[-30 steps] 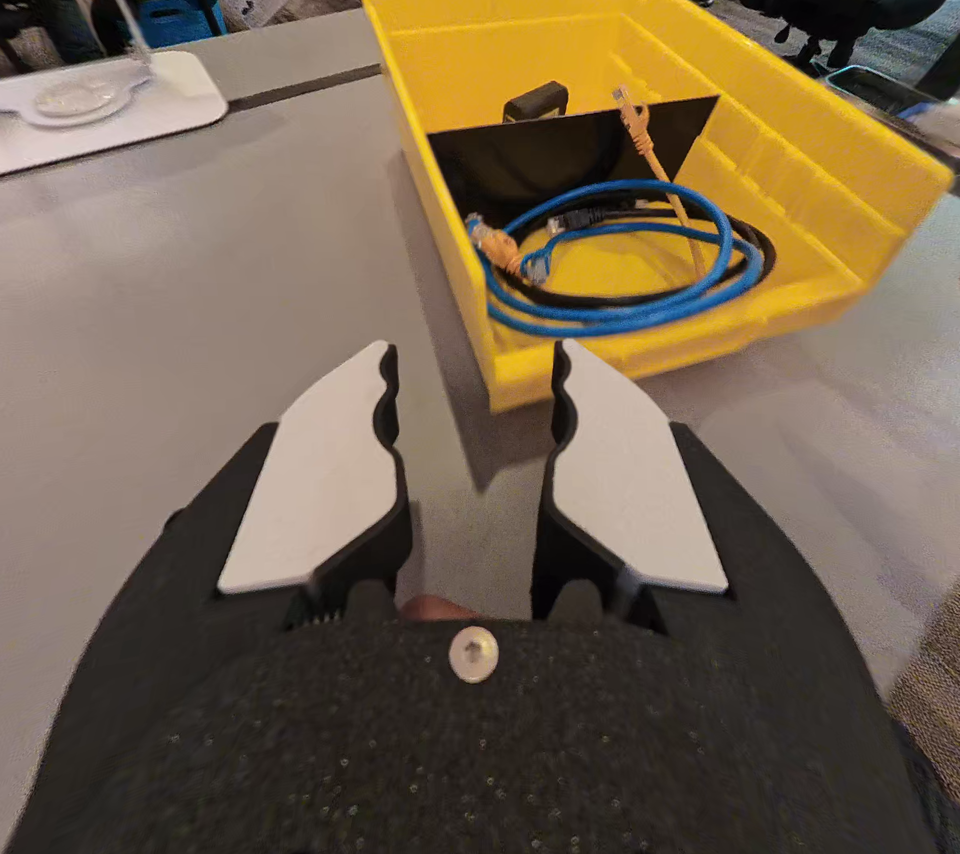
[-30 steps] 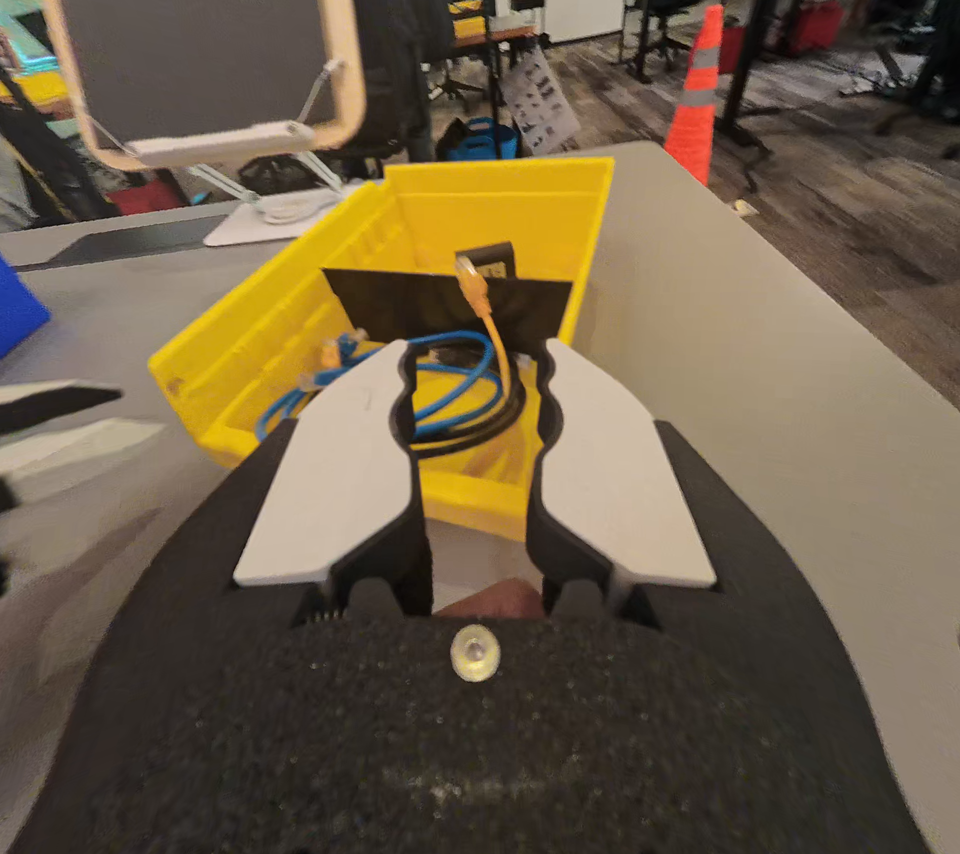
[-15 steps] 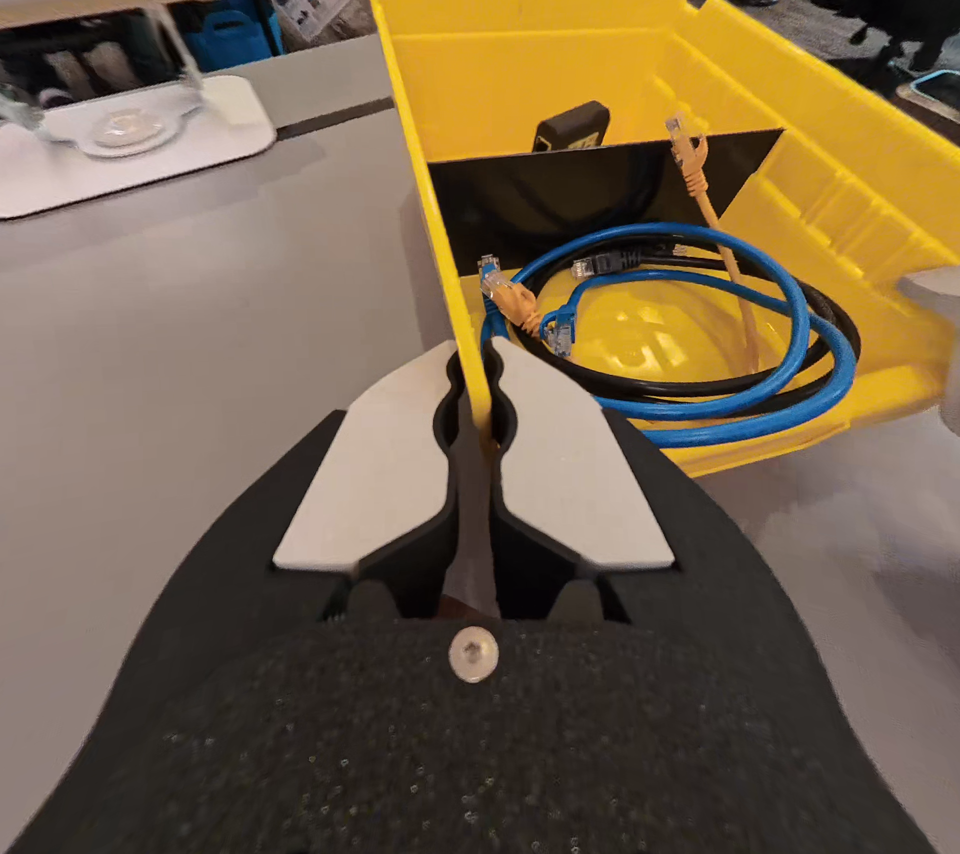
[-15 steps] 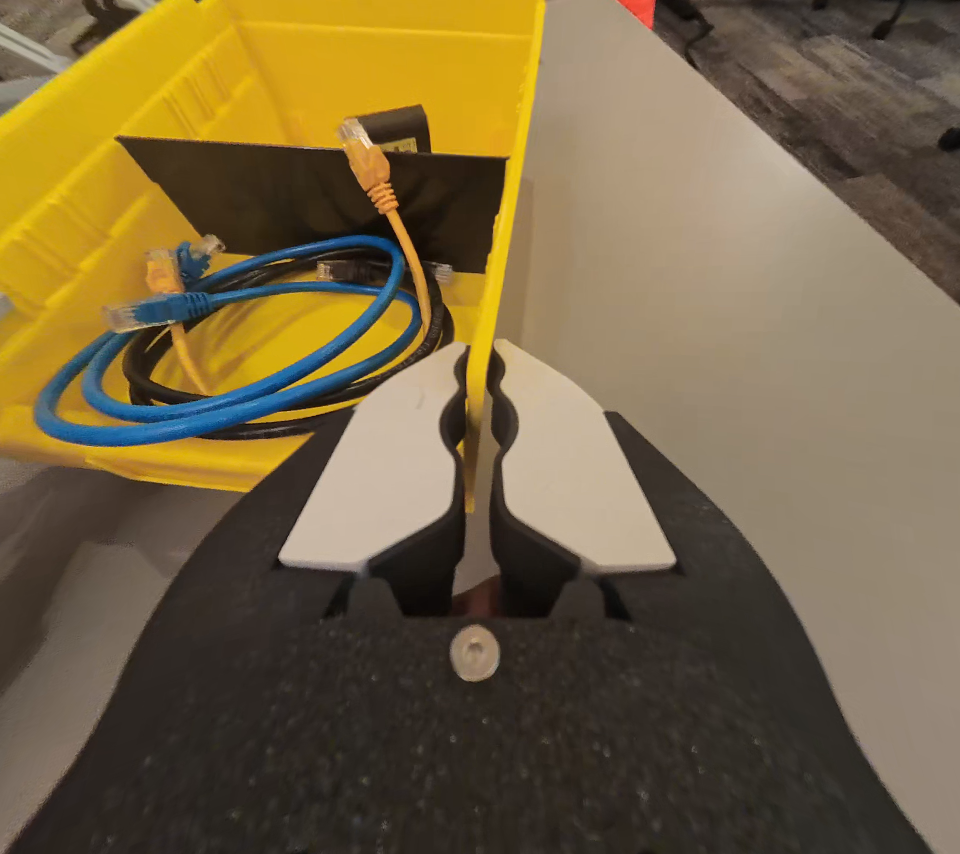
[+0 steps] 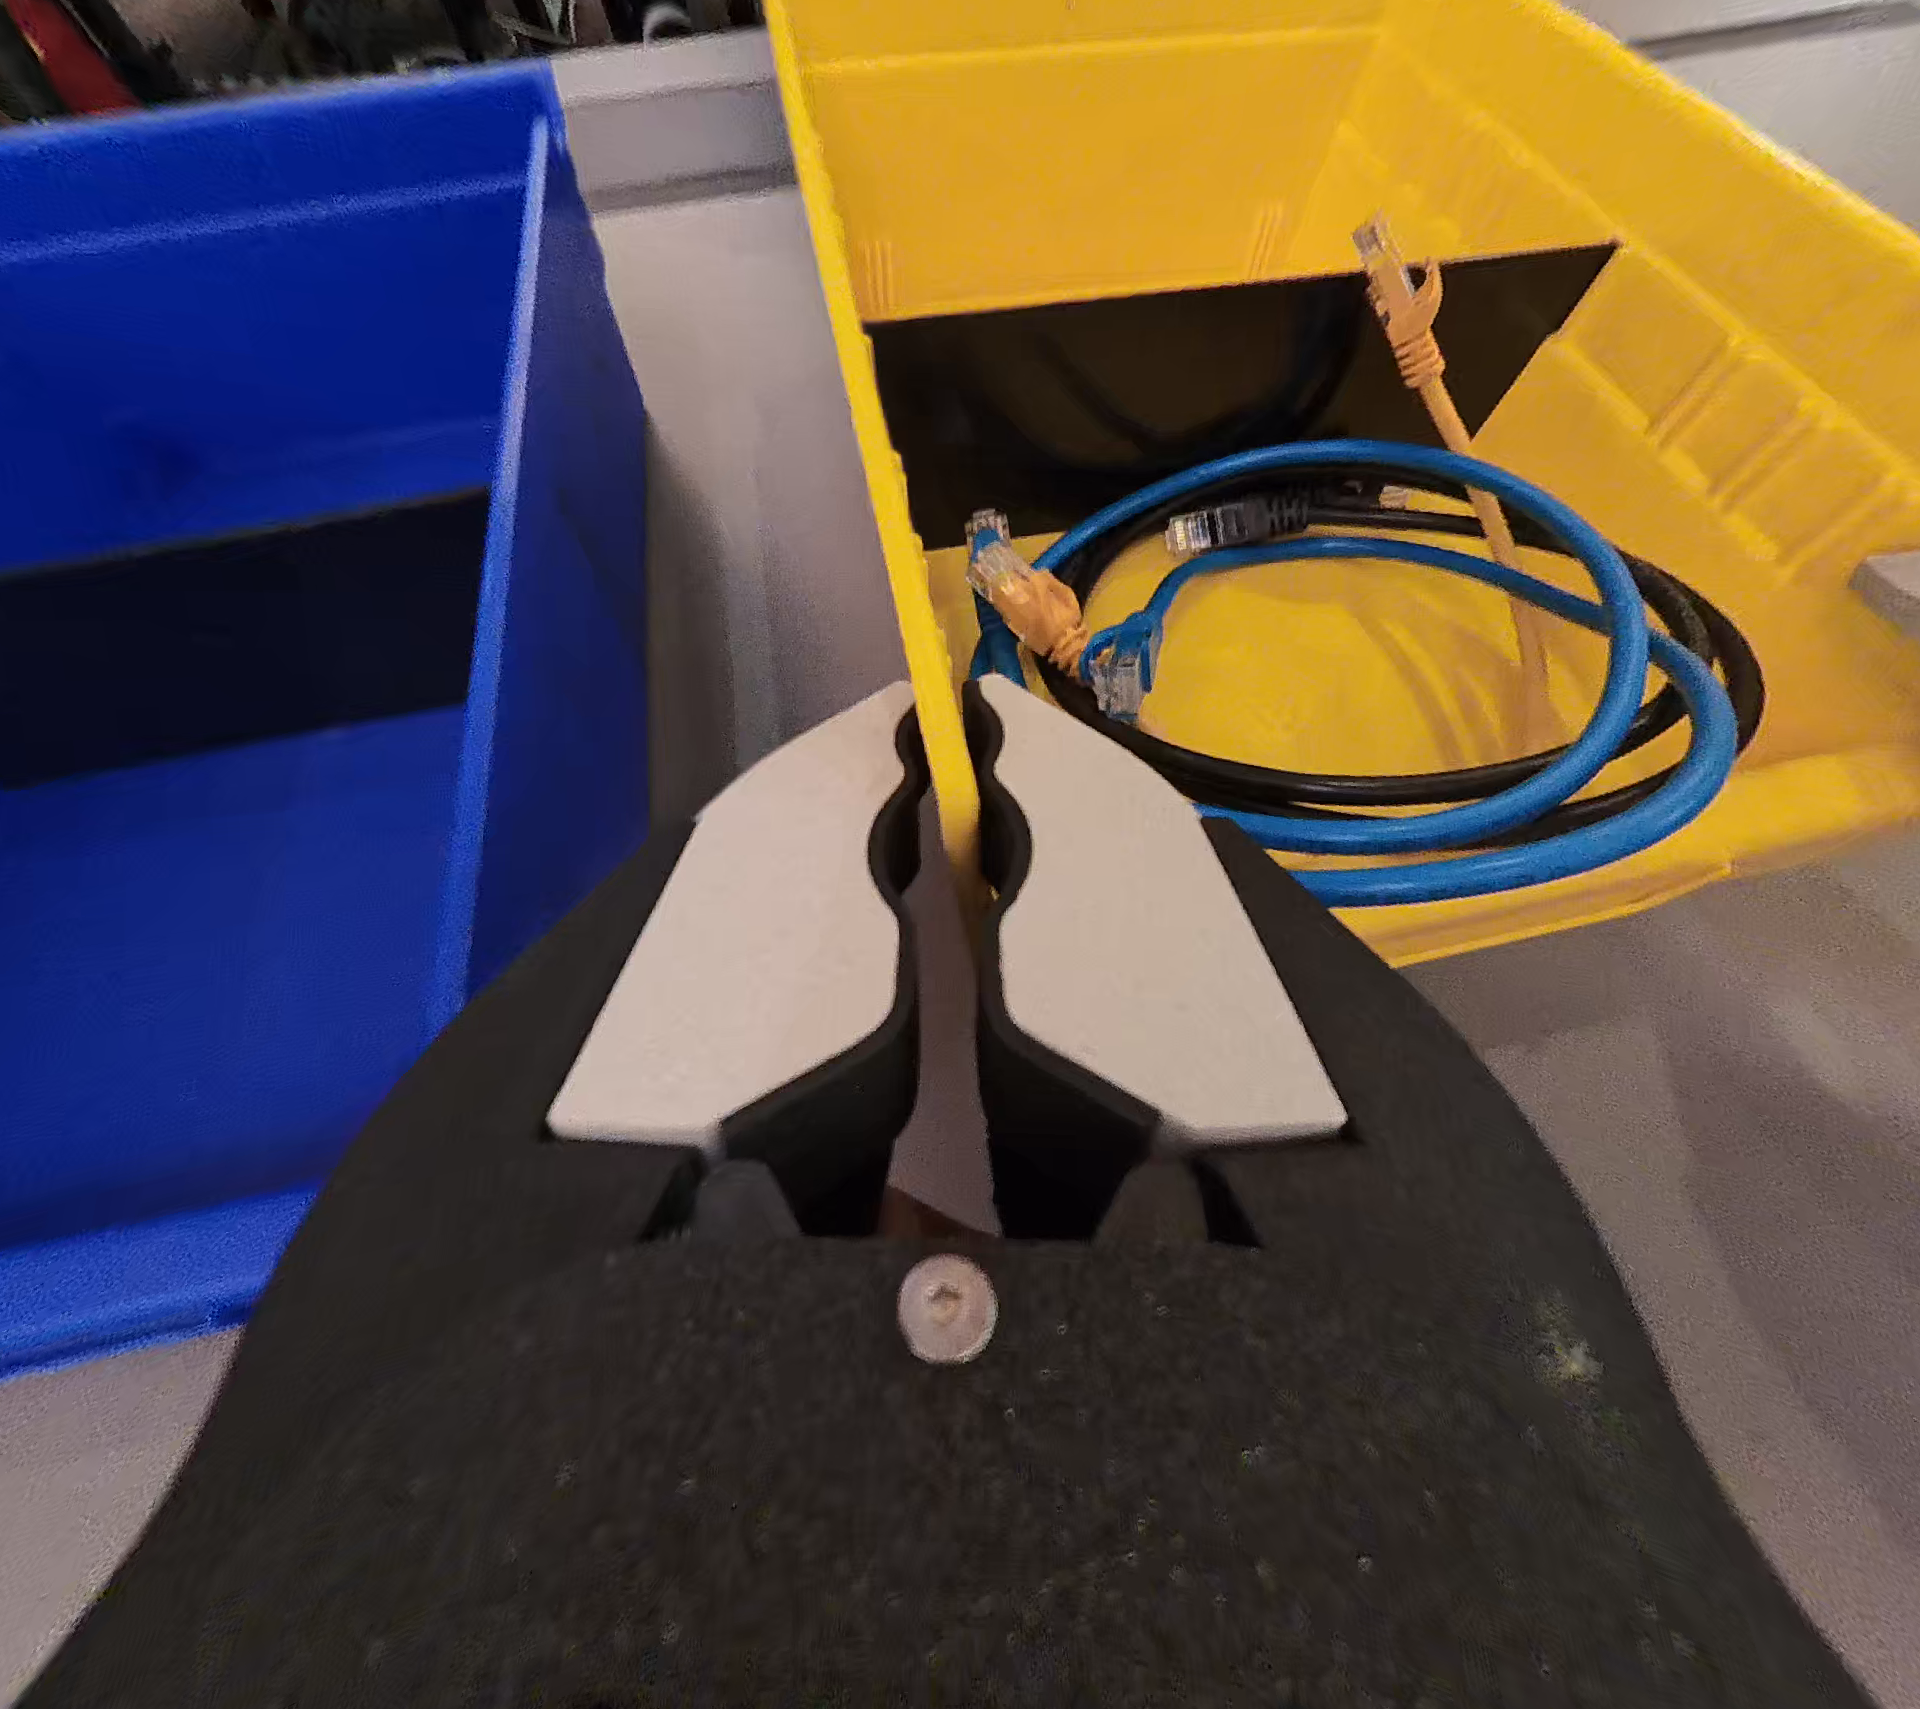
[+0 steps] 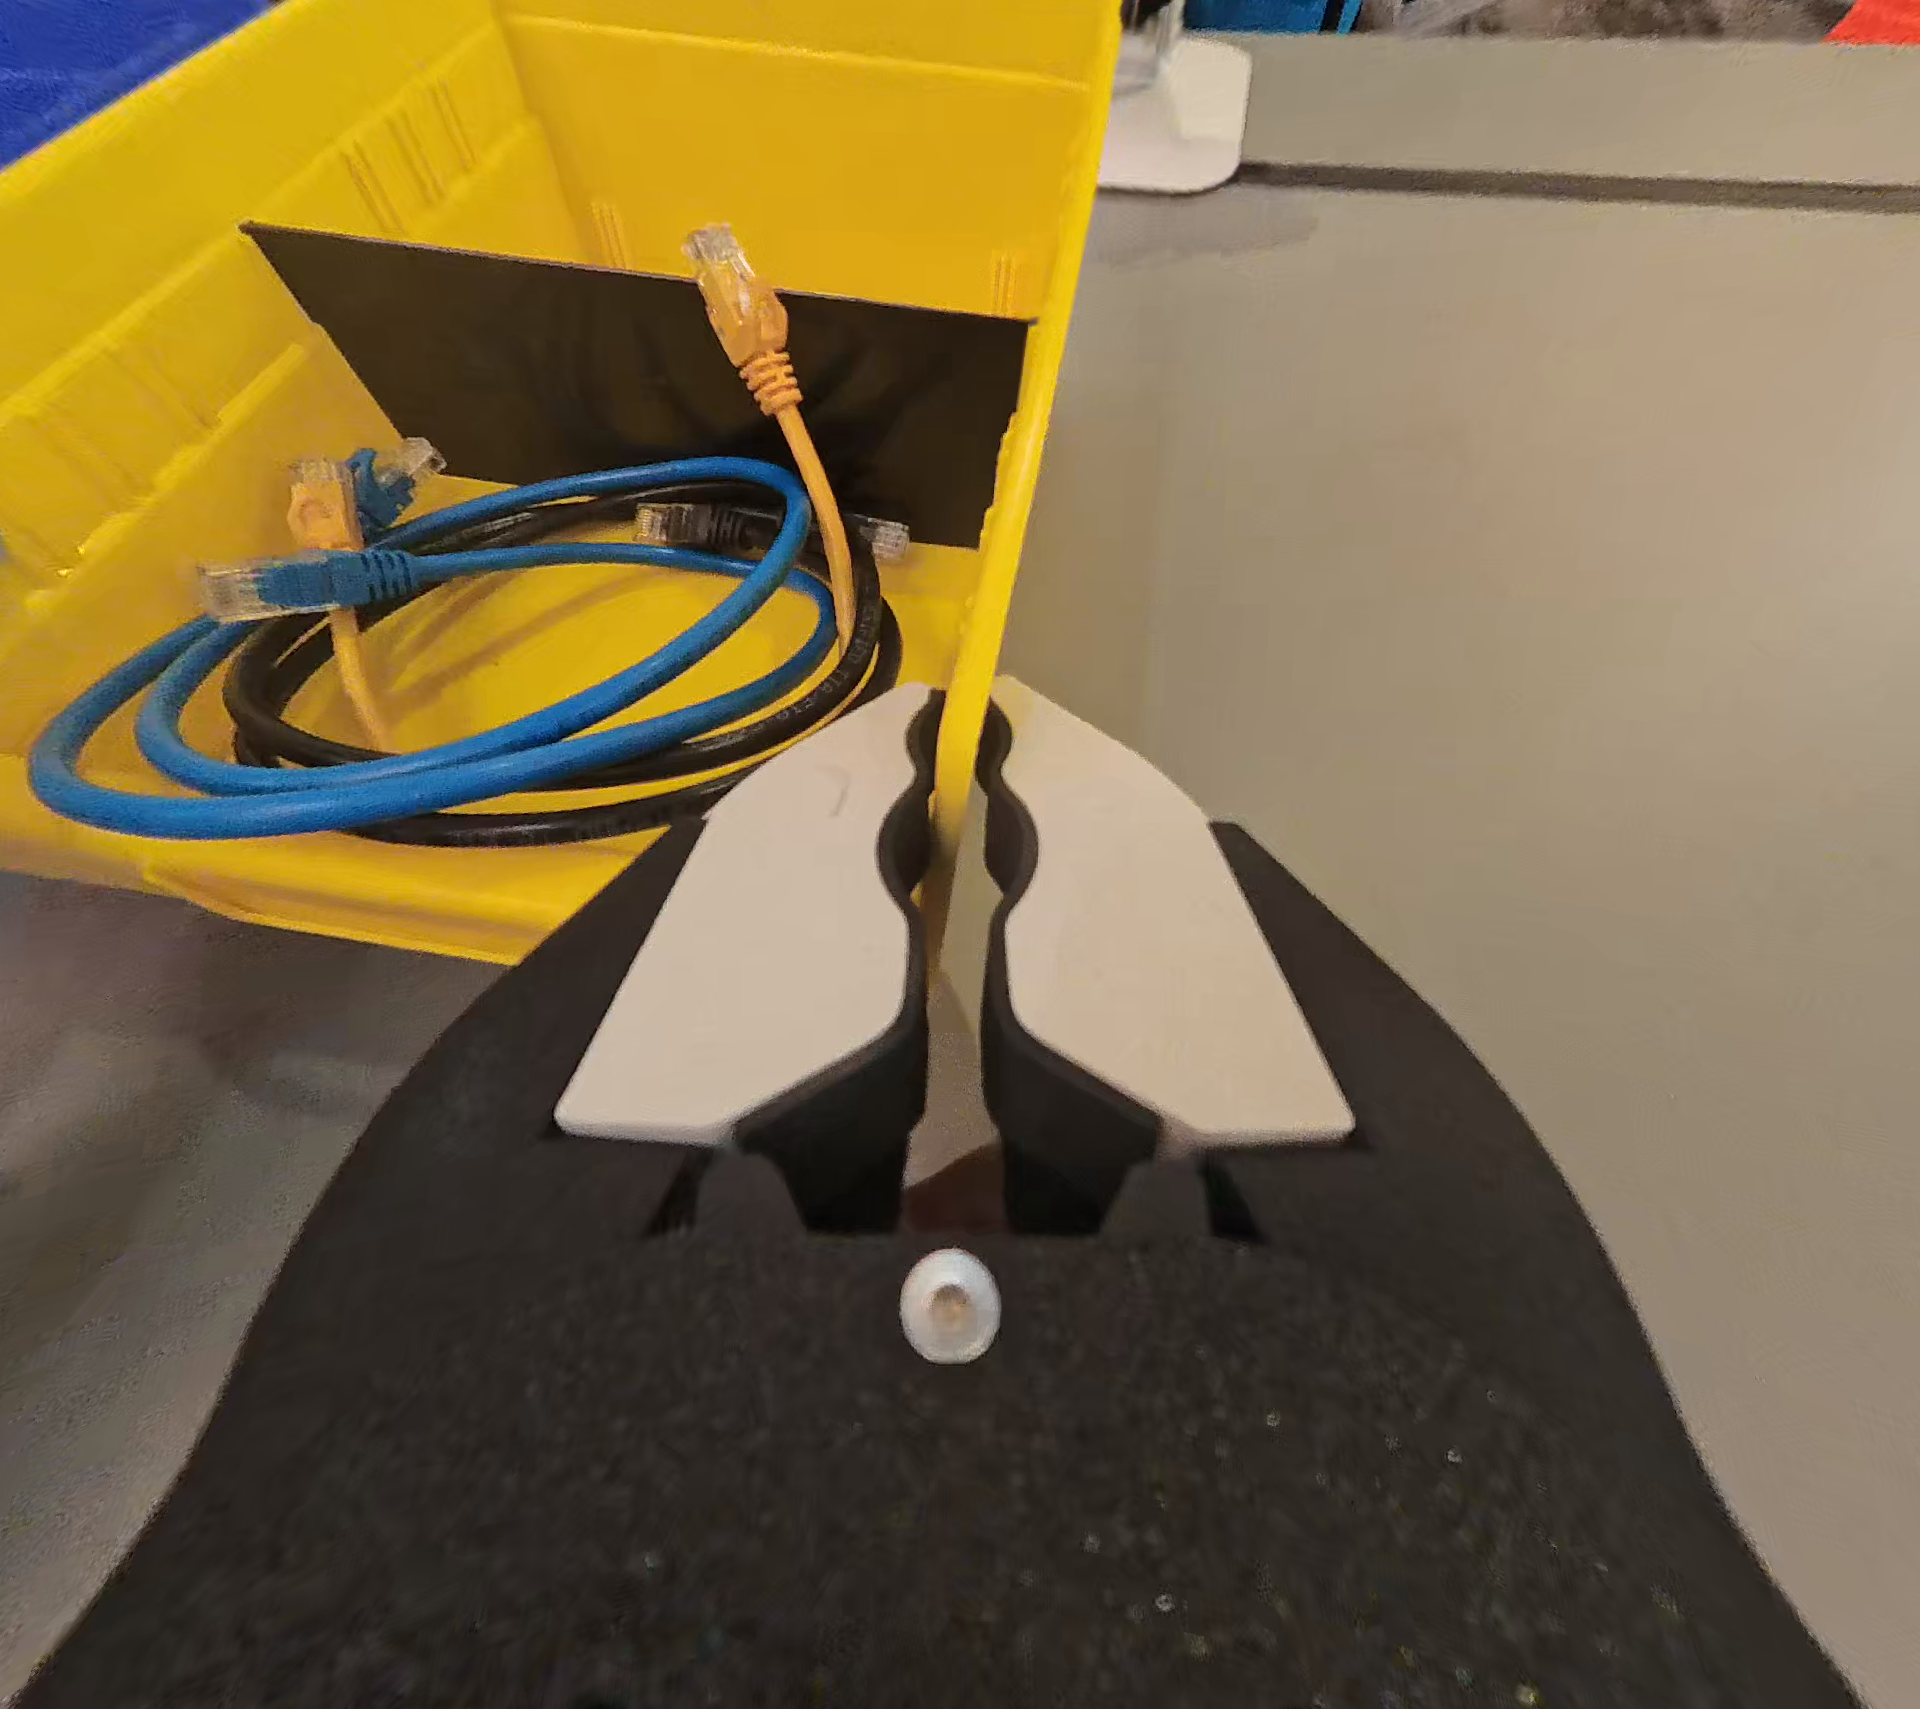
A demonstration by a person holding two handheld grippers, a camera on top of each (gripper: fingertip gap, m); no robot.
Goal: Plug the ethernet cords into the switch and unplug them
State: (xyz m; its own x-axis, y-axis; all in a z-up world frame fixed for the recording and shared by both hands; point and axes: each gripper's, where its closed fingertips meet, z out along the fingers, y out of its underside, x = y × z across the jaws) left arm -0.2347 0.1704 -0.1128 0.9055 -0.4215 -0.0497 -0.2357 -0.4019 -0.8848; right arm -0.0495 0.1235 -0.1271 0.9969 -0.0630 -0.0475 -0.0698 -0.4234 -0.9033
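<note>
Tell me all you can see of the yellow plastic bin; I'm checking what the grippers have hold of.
The yellow plastic bin is an open-topped, ribbed-walled tub on the grey table, beside a blue plastic bin. A black divider panel crosses it. In front of that lie coiled blue, black and orange ethernet cords. The left gripper pinches its left wall, the right gripper its right wall.

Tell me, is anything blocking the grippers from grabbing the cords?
Nothing covers the blue cord or orange cord, but both the left gripper and right gripper are clamped on the yellow bin walls.
</note>
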